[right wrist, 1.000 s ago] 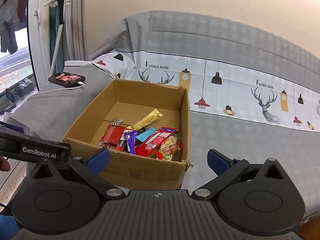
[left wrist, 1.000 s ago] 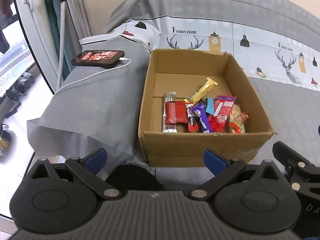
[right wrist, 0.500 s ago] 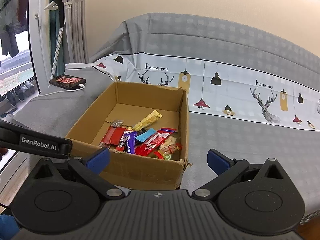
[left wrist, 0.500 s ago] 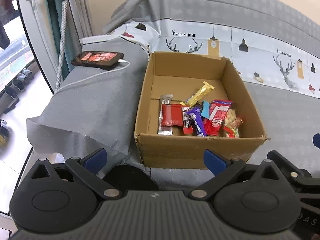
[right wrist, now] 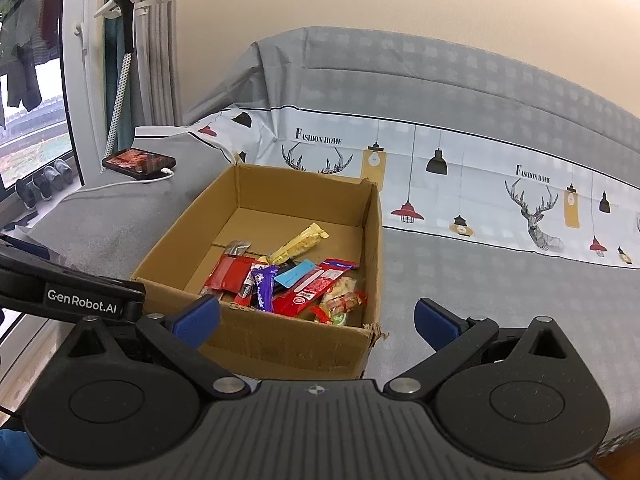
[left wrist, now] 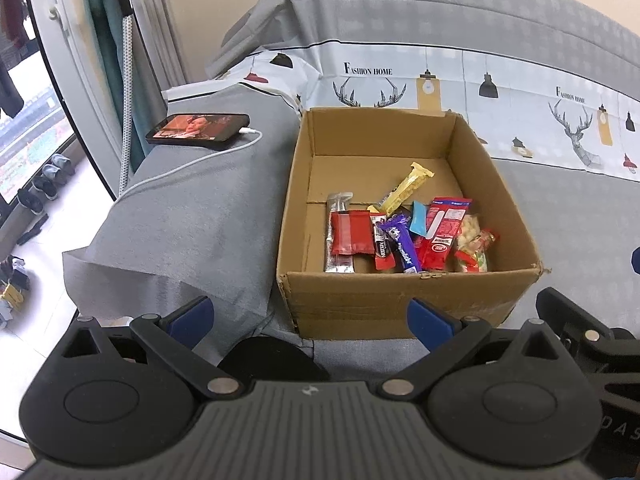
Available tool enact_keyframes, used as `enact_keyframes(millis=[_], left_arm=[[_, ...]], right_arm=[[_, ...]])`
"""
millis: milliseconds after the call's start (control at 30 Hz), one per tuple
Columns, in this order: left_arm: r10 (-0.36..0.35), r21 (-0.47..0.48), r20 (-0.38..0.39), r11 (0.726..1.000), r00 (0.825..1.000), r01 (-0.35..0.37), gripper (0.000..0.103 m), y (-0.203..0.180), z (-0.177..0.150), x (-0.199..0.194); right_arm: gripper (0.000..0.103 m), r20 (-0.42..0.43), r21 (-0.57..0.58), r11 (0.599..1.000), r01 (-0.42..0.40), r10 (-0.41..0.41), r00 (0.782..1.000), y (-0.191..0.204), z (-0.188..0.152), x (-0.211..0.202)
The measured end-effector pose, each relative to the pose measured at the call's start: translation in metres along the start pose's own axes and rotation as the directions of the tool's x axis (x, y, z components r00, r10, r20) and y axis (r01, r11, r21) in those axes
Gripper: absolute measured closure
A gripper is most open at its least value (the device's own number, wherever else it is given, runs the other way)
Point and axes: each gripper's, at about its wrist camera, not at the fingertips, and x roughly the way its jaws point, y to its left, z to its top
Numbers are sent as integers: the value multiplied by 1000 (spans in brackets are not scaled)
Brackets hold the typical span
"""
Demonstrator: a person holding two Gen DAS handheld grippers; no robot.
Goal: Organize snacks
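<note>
An open cardboard box is sitting on a bed covered with a gray sheet. Both views are looking down into it from its near side.

The snacks are lying in a loose pile in the near half of the box, toward the 5 o'clock corner of its floor as the left wrist camera sees it. At the 9 o'clock end of the pile, a red wrapper is lying across a silver wrapper. Just beside them, toward 3 o'clock, a purple bar is leaning among the others. A yellow bar is sticking out of the pile toward 12 o'clock, angled up to the right. A small light blue packet is resting next to a long red packet. At the 3 o'clock end, a clear bag of pale pieces is lying against the box wall.

The left gripper is hanging just outside the near wall of the box, its blue-tipped fingers spread wide with nothing between them. The right gripper is hanging near the box's near right corner, its fingers also spread wide and holding nothing.

At 10 o'clock from the box, a phone with a lit screen is lying on the bed, a white cable plugged into it. Behind the box, a patterned cloth printed with lamps and deer heads is running across the bed.
</note>
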Motion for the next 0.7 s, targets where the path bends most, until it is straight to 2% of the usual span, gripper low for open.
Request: enact_keyframes(millis=[700], left_arm=[[1, 6, -1, 1000, 1000, -1, 0, 1, -1, 1]], right_arm=[[1, 3, -5, 1000, -8, 8, 1000, 2, 1, 1]])
